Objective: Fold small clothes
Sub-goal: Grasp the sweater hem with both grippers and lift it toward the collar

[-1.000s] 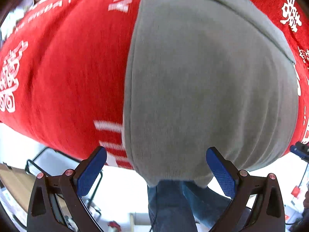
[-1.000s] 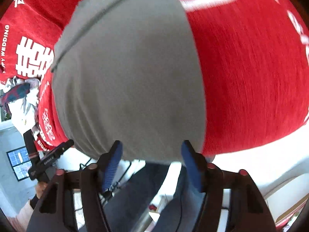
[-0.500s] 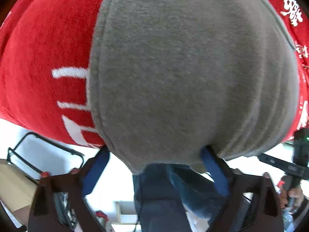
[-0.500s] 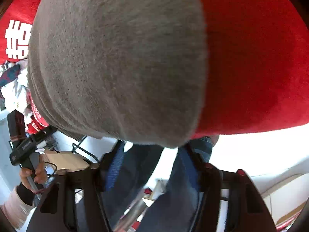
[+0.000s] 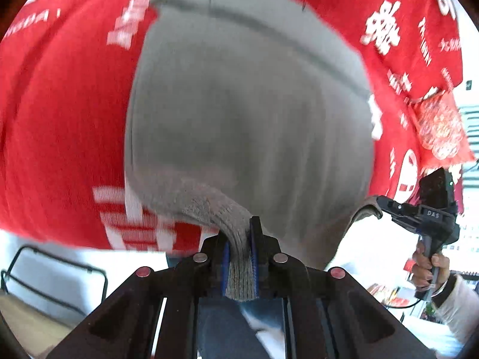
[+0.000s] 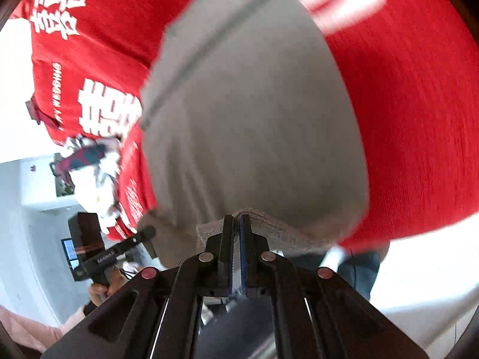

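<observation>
Indoor workroom; red printed tablecloth, white walls, wall monitor

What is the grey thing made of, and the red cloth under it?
The grey garment looks like soft knitted fabric, matte and a bit fuzzy: its ribbed hem shows knit ridges where the left gripper pinches it. The red cloth looks like thin woven or fine-knit fabric with white printed letters; a fine grain shows, but blur leaves the exact kind open.
</observation>
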`<state>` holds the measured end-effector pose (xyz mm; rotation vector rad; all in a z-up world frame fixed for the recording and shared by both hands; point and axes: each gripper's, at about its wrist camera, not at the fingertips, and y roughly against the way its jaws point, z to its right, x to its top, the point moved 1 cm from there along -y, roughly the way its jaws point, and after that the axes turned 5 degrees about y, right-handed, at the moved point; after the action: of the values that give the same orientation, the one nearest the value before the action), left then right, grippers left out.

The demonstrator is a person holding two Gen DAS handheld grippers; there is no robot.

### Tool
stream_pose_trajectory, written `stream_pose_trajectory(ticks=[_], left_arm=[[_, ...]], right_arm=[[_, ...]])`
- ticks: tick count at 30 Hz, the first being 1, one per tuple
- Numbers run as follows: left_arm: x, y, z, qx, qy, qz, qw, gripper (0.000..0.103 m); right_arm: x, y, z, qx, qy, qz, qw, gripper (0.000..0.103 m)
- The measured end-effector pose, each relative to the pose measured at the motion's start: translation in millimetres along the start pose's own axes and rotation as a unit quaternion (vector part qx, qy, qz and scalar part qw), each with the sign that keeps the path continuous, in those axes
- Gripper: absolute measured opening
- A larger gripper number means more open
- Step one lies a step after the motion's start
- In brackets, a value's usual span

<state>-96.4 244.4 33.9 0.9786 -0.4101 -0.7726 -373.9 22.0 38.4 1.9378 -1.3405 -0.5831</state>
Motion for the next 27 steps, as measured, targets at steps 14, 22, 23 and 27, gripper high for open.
stream_pose_trajectory(ticks=[14,22,23,27], left_arm=[[142.5,35.5,21.0,-0.045,-0.014,0.07,0.9965,0.013],[195.3,51.7,32.7,-0.052,-0.026,0.065,0.9962,0.013],[202.0,51.0,33.0,-0.051,-0.024,0.065,0.9963,0.013],[227.1,44.8,32.7,-0.044,-0.007,0.067,0.9967,0.013]], right_arm=[[113.7,21.7,-58.3,0.009,-0.007,0.088,0.996,0.004],[164.9,32.9,-79.3,0.025,-0.007,0.13,0.991,0.004],[172.1,32.6,-78.4,0.023,-0.007,0.129,0.991,0.004],[208.9,25.7,-72.8,0.031,-0.015,0.125,0.992,0.004]])
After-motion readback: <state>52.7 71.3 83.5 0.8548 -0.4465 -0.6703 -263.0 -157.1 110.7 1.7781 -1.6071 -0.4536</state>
